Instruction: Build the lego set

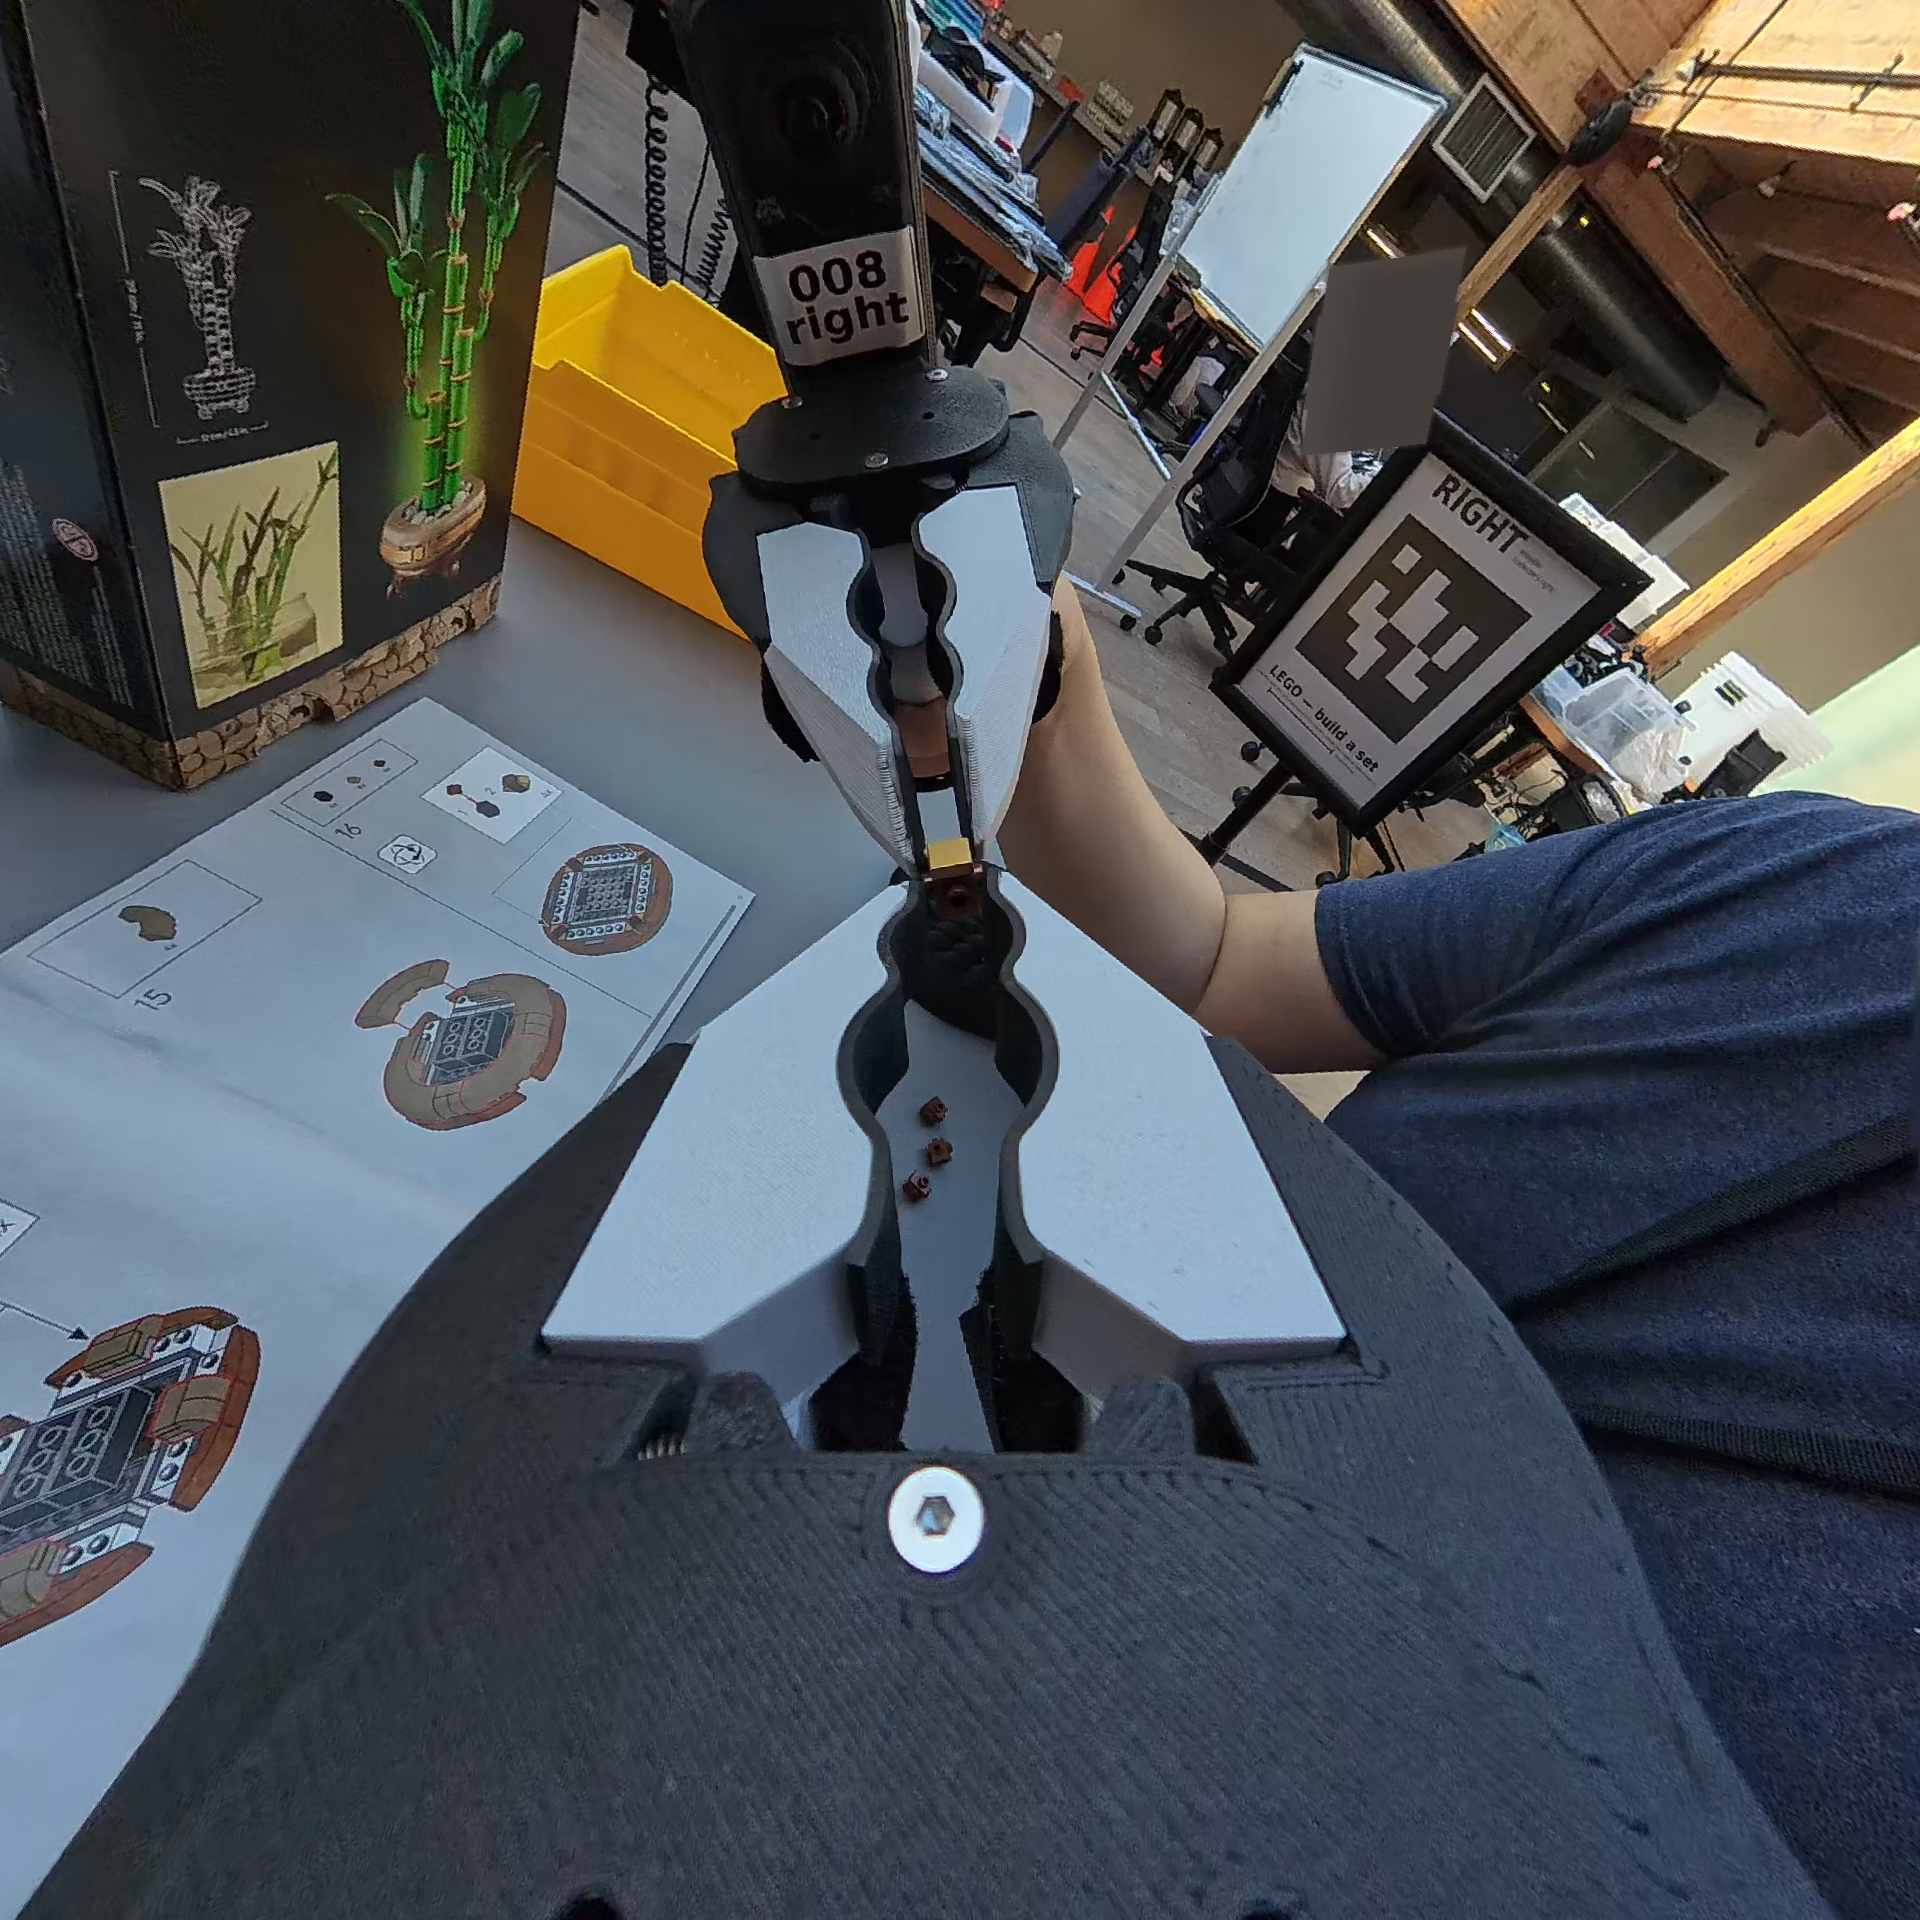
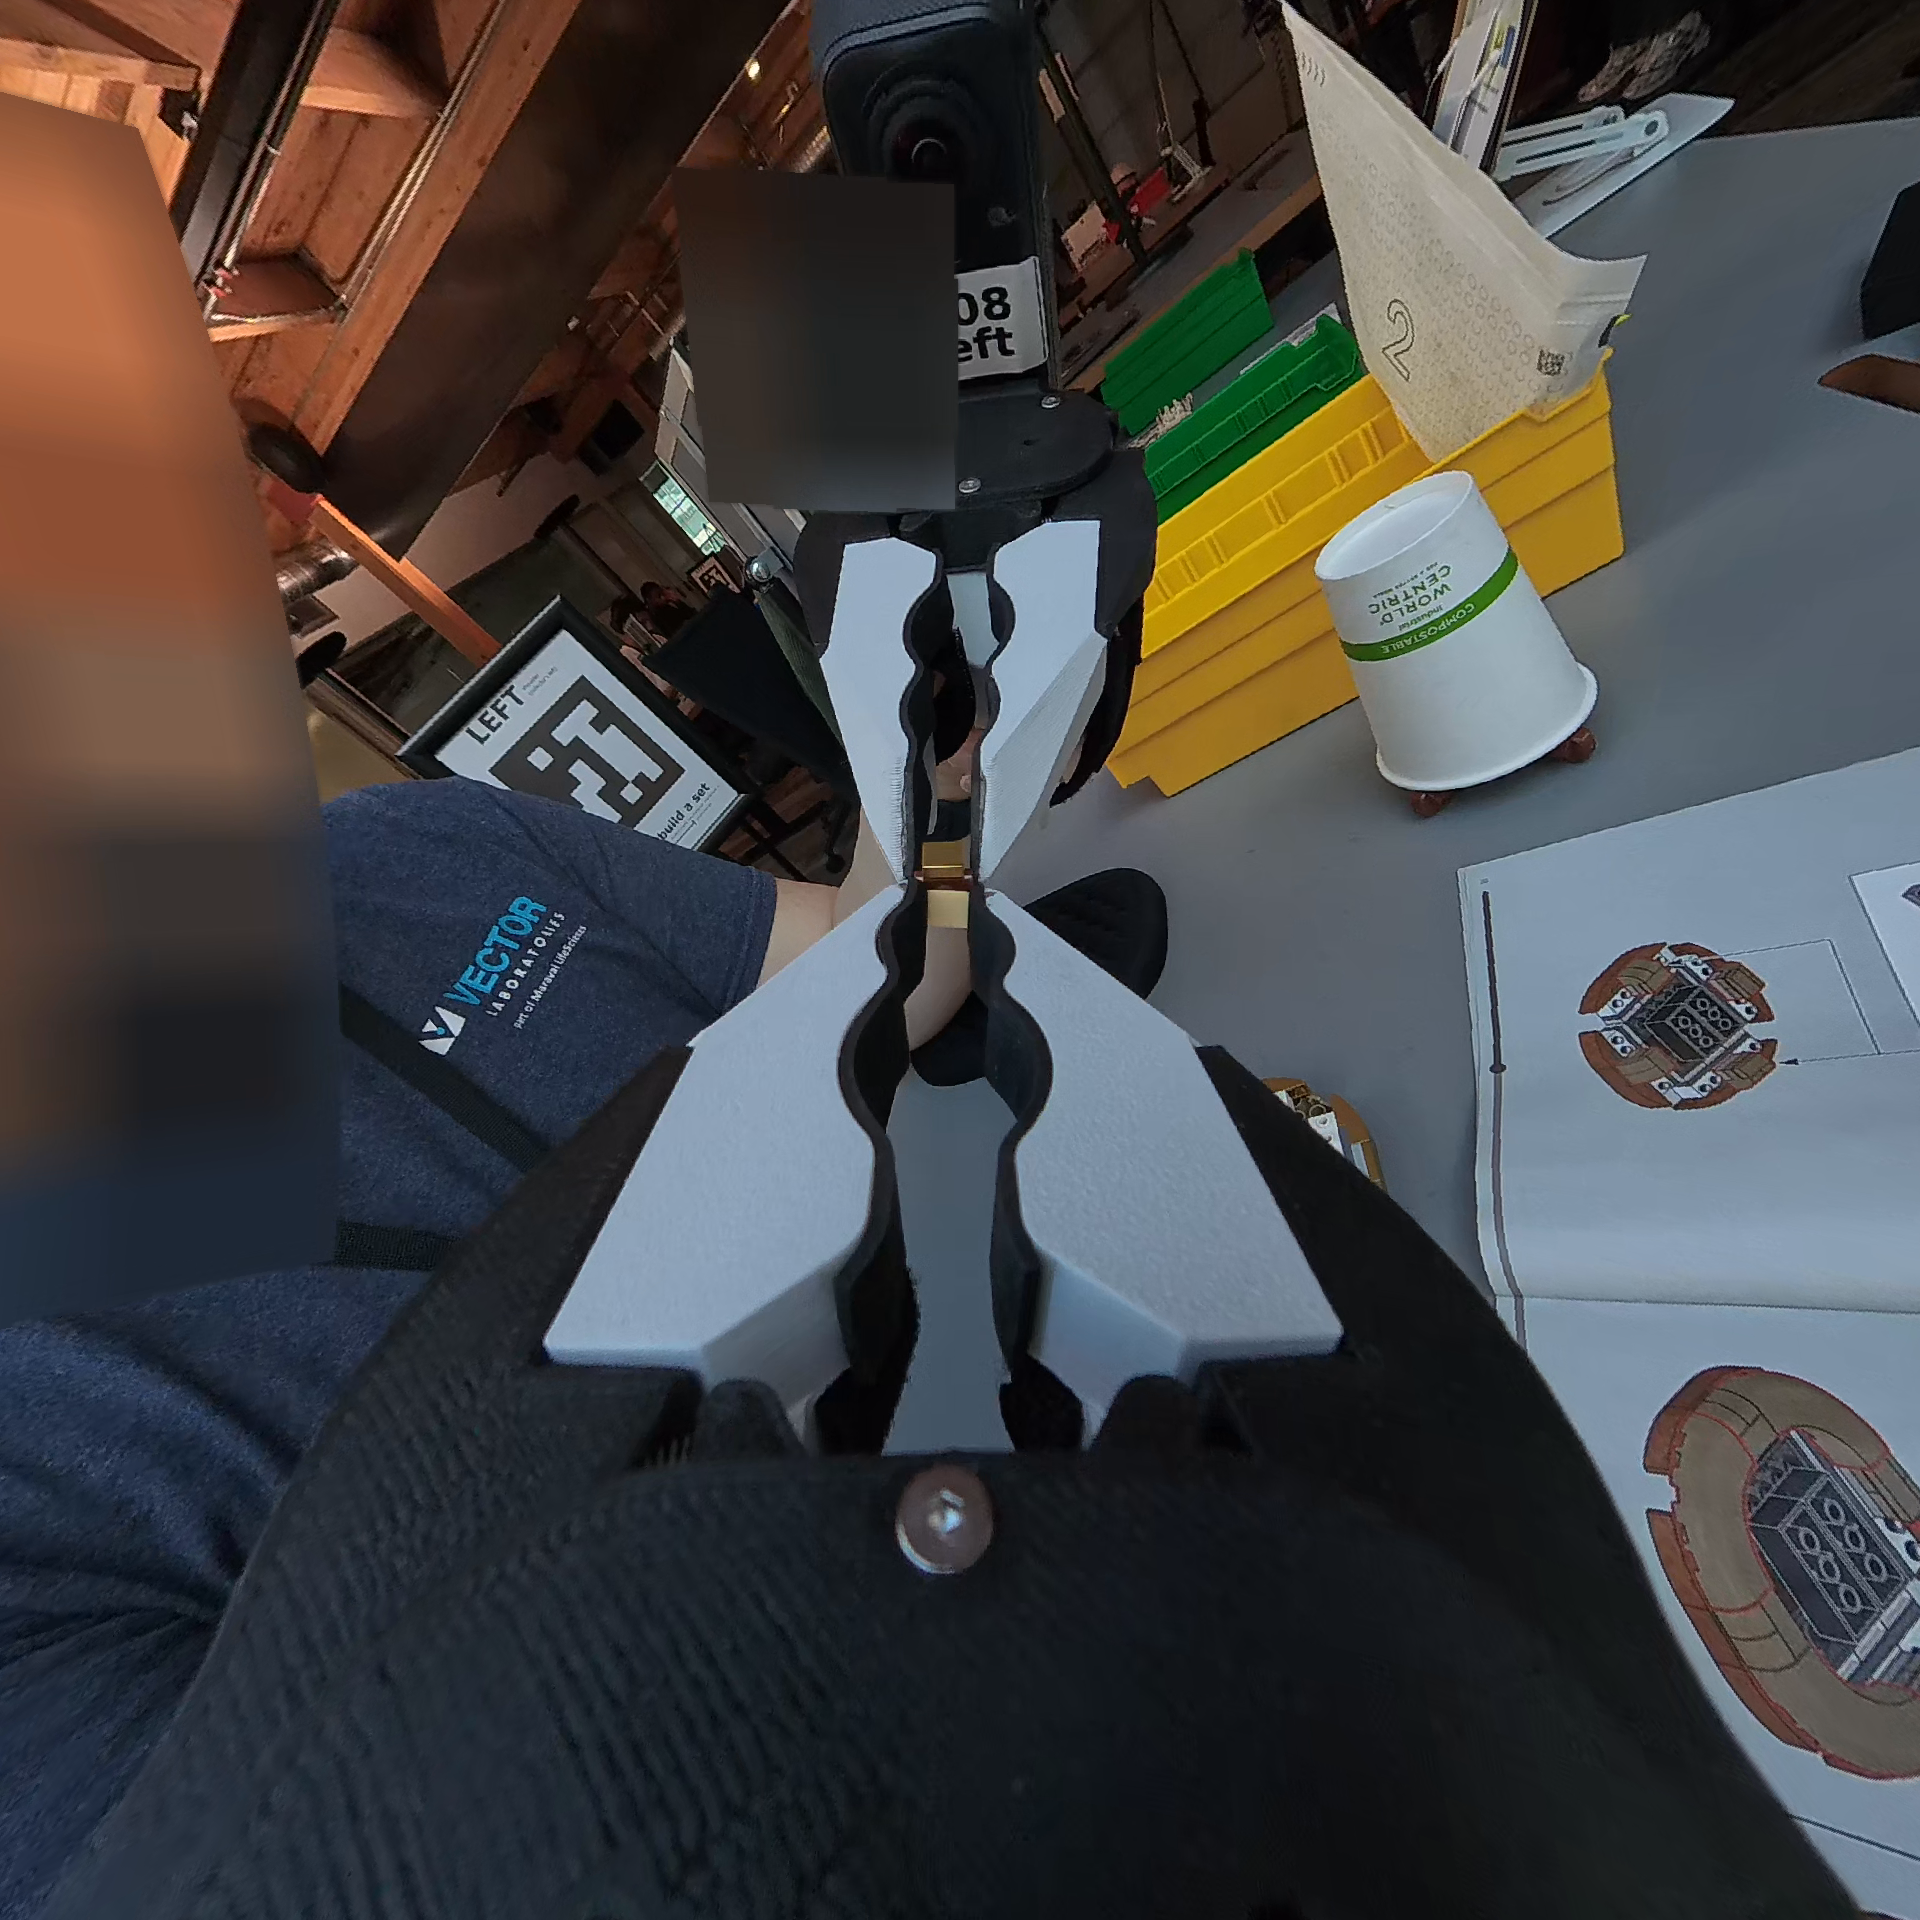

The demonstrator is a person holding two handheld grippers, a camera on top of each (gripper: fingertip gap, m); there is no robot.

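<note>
My left gripper (image 1: 951,906) is shut on a small dark red-brown lego piece (image 1: 954,897). My right gripper (image 1: 948,837) points down at it from above and is shut on a small gold lego piece (image 1: 948,855). The two pieces meet tip to tip in the air above the grey table (image 1: 644,686). In the right wrist view my right gripper (image 2: 943,916) holds the gold piece (image 2: 945,910) against the tips of the left gripper (image 2: 943,854). Three more small brown pieces (image 1: 932,1148) lie on the table below, seen between the left fingers.
An open instruction booklet (image 1: 312,1039) lies beside the set's box (image 1: 260,364) and a yellow bin (image 1: 623,416). In the right wrist view there are a partly built brown base (image 2: 1330,1127), an upturned white paper cup (image 2: 1455,644), green bins (image 2: 1226,364) and a paper bag (image 2: 1434,239). A person's arm (image 1: 1143,862) is close by. My two grippers' fingertips are within a few centimetres of each other.
</note>
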